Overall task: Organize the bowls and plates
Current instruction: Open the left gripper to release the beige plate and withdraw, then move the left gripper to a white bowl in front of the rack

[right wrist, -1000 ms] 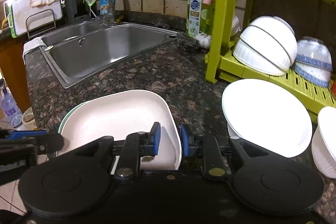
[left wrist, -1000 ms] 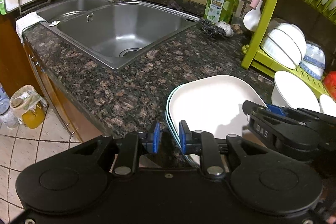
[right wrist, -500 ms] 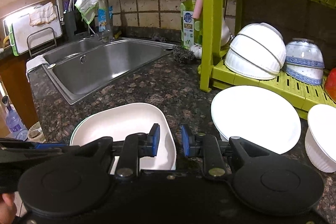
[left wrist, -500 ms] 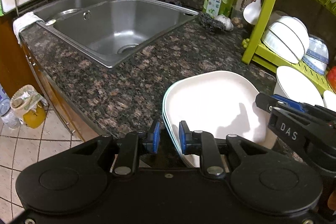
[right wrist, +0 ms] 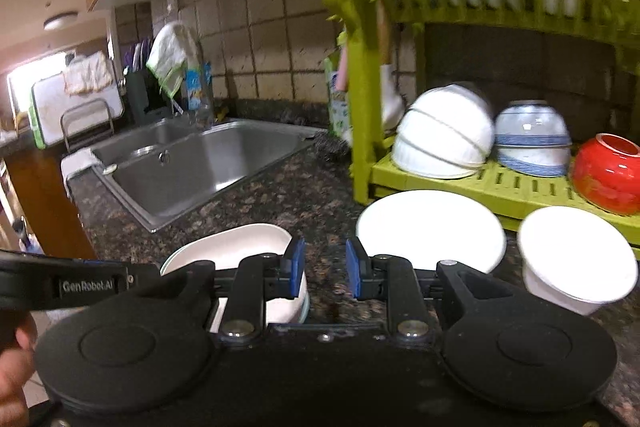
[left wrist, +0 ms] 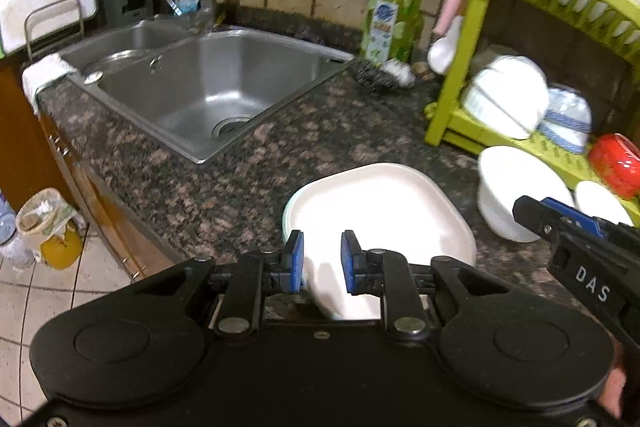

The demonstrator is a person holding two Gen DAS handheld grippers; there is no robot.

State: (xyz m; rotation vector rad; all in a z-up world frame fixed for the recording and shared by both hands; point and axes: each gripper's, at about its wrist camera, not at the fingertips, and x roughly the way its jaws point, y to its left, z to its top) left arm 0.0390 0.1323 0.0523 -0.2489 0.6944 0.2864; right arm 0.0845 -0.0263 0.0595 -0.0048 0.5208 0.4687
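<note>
The left gripper (left wrist: 322,261), matte black with blue pads, hangs with its jaws apart and empty over the near rim of the stacked squarish white plates (left wrist: 380,211) on the speckled granite counter (left wrist: 248,163). The right gripper (right wrist: 324,267), likewise parted and empty, hovers over bare counter between those plates and a round white bowl (right wrist: 430,229). Only its view shows the glossy red bowl (right wrist: 608,173) whole on the lime-green slatted rack (right wrist: 500,187); the left view alone shows the steel sink's (left wrist: 224,87) drain.
</note>
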